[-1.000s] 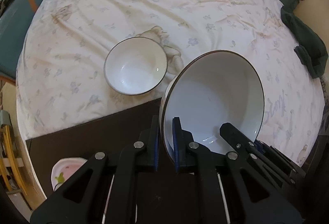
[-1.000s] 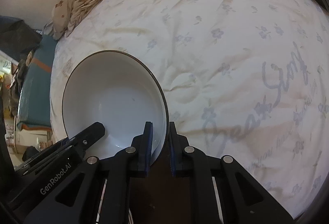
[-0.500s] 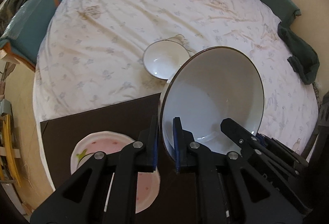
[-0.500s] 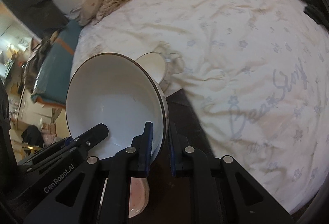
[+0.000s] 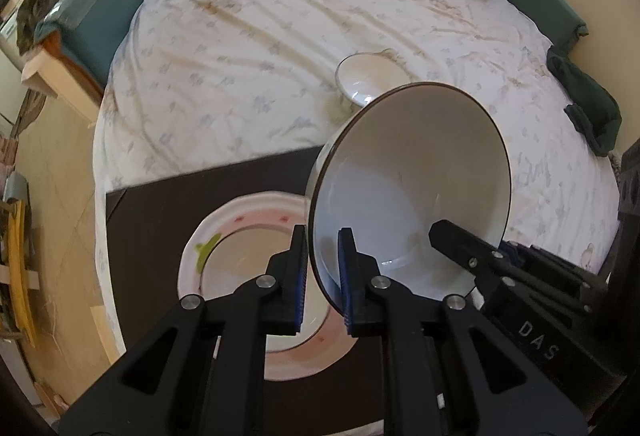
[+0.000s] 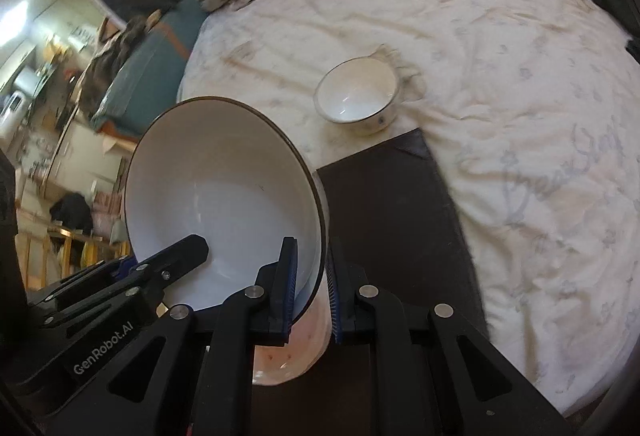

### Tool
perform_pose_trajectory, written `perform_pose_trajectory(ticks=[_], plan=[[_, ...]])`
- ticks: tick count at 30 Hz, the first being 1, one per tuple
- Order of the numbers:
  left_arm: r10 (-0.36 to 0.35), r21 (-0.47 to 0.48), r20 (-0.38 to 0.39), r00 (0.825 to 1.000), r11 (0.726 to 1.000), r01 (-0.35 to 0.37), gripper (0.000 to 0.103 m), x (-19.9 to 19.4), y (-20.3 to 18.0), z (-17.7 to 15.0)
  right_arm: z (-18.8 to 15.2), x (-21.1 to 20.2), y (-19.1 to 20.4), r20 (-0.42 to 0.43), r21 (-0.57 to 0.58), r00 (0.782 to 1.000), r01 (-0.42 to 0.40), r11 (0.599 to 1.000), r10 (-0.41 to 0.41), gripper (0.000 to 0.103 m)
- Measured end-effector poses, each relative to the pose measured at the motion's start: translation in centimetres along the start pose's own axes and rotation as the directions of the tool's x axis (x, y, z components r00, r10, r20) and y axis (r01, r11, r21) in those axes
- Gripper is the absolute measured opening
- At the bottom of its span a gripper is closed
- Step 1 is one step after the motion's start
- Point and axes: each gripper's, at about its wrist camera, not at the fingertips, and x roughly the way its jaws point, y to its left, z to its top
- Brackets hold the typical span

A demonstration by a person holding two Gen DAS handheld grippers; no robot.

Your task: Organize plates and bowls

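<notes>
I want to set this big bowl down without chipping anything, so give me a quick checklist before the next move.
1. Left gripper clamped on the big bowl's rim: ok.
2. Right gripper clamped on the opposite rim: ok.
3. Bowl level: not ok, it is tilted steeply.
4. Pink plate on the dark board has nothing on it: ok for what shows, part is hidden behind the bowl.
5. Small bowl on the sheet, away from the board: ok.
6. Gap between bowl and plate: cannot tell.

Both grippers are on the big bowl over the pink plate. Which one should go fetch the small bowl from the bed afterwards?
Probably right. The small bowl lies unobstructed ahead of the right gripper; from the left gripper the big bowl partly hides it.
</notes>
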Motion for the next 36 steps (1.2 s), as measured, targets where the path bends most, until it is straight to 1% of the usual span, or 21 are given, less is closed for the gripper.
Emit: perform_pose_trajectory(ticks=[3,6,9,16,22,26,33,36], plan=[[0.003,0.009,-0.004,1.0,1.0,-0.003,0.013,-0.1,1.2,-1.5,-1.1,0.6,1.4,-0.018,-0.041,1.0,-0.007,0.999,0.006,0.016],[0.013,-0.001,0.006,1.0,1.0,-0.013,0.013,-0.2,3.1,-2.8,-1.9,1.3,2.5,-0.033,-0.071,0.999,0.0,0.997,-0.003,0.016],[0.009,-0.009,0.005,1.0,1.0,-0.009,0.013,-0.1,4.5,-3.7,-3.1,2.7,4.0,-0.074,-0.112,0.997,-0.007,0.994,-0.002,0.016],[0.043,0.018,0.028,0.999,0.999,-0.044,0.013,-0.1,6.1,-5.3,-5.4,4.9,6.0,-0.124,-0.164,0.992,-0.008,0.986,-0.013,0.016],[0.024,-0.014,0.027,0.999,1.0,-0.024,0.013,0.3,8.1,-5.9,-6.2,6.4,6.2,-0.181,-0.124,0.983,-0.058,0.991,0.035,0.016],[0.019,-0.021,0.012,1.0,1.0,-0.019,0.013,1.4,8.6,-6.2,-6.4,7.1,6.9,-0.188,-0.135,0.982,-0.049,0.99,0.022,0.016],[0.005,-0.048,-0.02,1.0,0.999,-0.006,0.013,3.1,9.2,-6.3,-6.5,8.4,6.7,-0.217,-0.105,0.976,-0.021,0.994,-0.003,0.017],[-0.006,-0.06,-0.041,0.999,0.998,0.003,0.013,3.7,9.4,-6.3,-6.6,8.6,6.8,-0.226,-0.109,0.974,-0.014,0.994,-0.011,0.018]])
